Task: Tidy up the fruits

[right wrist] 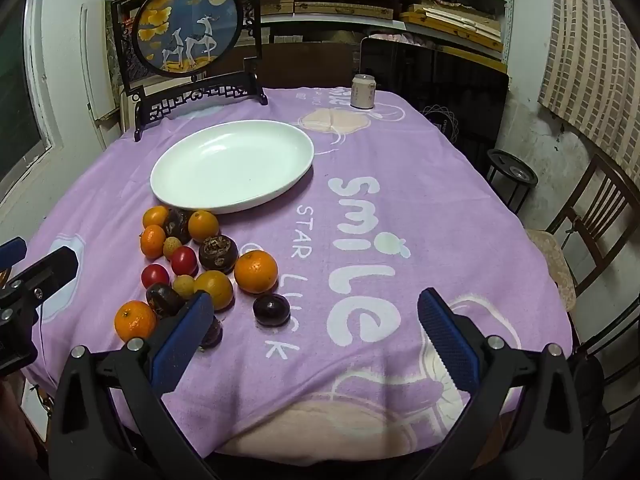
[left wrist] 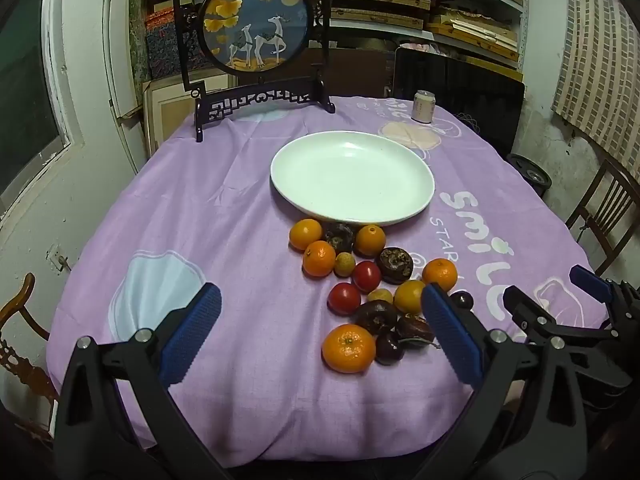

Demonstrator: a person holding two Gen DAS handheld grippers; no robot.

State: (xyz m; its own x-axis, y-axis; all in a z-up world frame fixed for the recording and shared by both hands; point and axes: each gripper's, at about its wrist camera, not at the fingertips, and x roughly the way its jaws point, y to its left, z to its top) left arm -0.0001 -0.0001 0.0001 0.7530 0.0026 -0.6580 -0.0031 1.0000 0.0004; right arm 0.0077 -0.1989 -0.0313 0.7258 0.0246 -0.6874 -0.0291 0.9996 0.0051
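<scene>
Both pairs of fingers stand wide apart and hold nothing. On the left gripper [left wrist: 320,320] we see blue pads [left wrist: 192,332] with a fine ribbed grip on black clamp arms; its far pad sits in front of the fruit heap without clearly touching it. The right gripper [right wrist: 316,332] is spread just as wide over bare cloth, its left pad [right wrist: 182,340] overlapping the near edge of the heap in view.

We find the fruits [right wrist: 200,268] in a loose cluster on the purple tablecloth [right wrist: 400,240], just in front of the white plate [right wrist: 296,136], which has nothing on it. The heap mixes glossy orange mandarins [left wrist: 349,348], smooth red tomatoes [left wrist: 344,298], small pale yellow round fruits [left wrist: 344,264] and dark, rough brown ones [left wrist: 396,265]; one dark plum-like fruit [right wrist: 271,309] lies a little apart.

At the table's far edge stand a black carved frame holding a round deer picture [left wrist: 256,20] and a pale can [left wrist: 424,106]. Wooden chairs [right wrist: 592,216] stand beside the table.
</scene>
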